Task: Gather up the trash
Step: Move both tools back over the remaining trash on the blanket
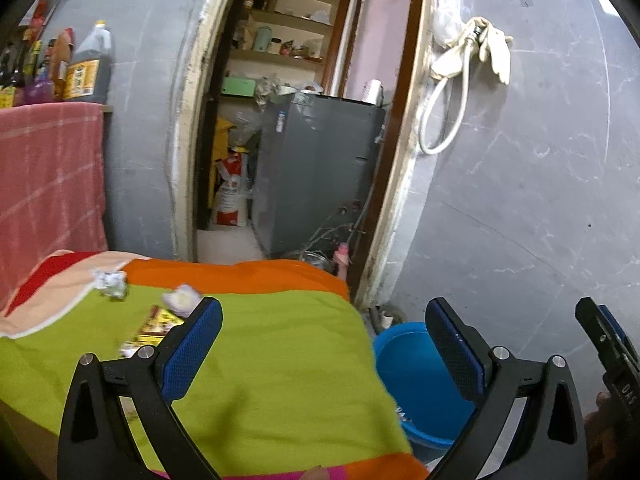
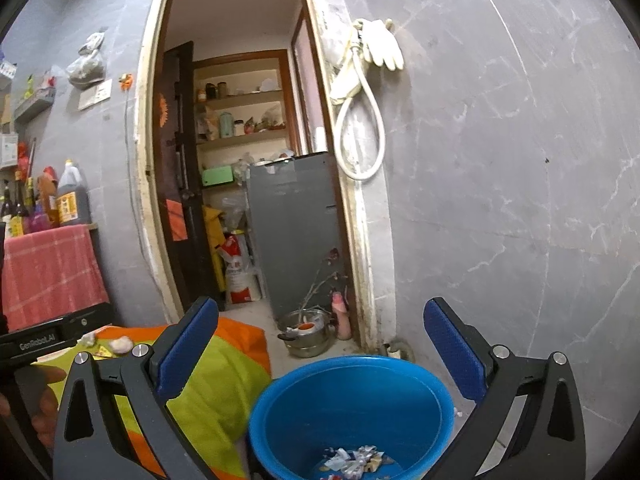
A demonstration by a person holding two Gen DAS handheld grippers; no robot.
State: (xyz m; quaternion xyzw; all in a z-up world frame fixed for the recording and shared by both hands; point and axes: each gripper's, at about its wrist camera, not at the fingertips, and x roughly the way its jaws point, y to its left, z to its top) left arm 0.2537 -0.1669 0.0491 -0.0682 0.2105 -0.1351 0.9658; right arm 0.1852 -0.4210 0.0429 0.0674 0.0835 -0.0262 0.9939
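Grey tiled walls (image 2: 500, 160) are framing one open doorway onto a pantry with one grey cabinet (image 2: 296, 232). One table (image 1: 280, 360), under a green and orange cloth, is lying at the left, and one blue bucket (image 2: 280, 412) is standing on the floor beside it, holding a small heap of crumpled wrappers (image 2: 356, 458). Three scraps of trash (image 1: 160, 308) are lying on the cloth, at ten o'clock from the left hand-held gripper (image 1: 324, 332), close to its left finger. The right hand-held gripper (image 2: 320, 332) is hovering over the bucket, wrappers at six o'clock. Both are gaping wide, grasping nothing.
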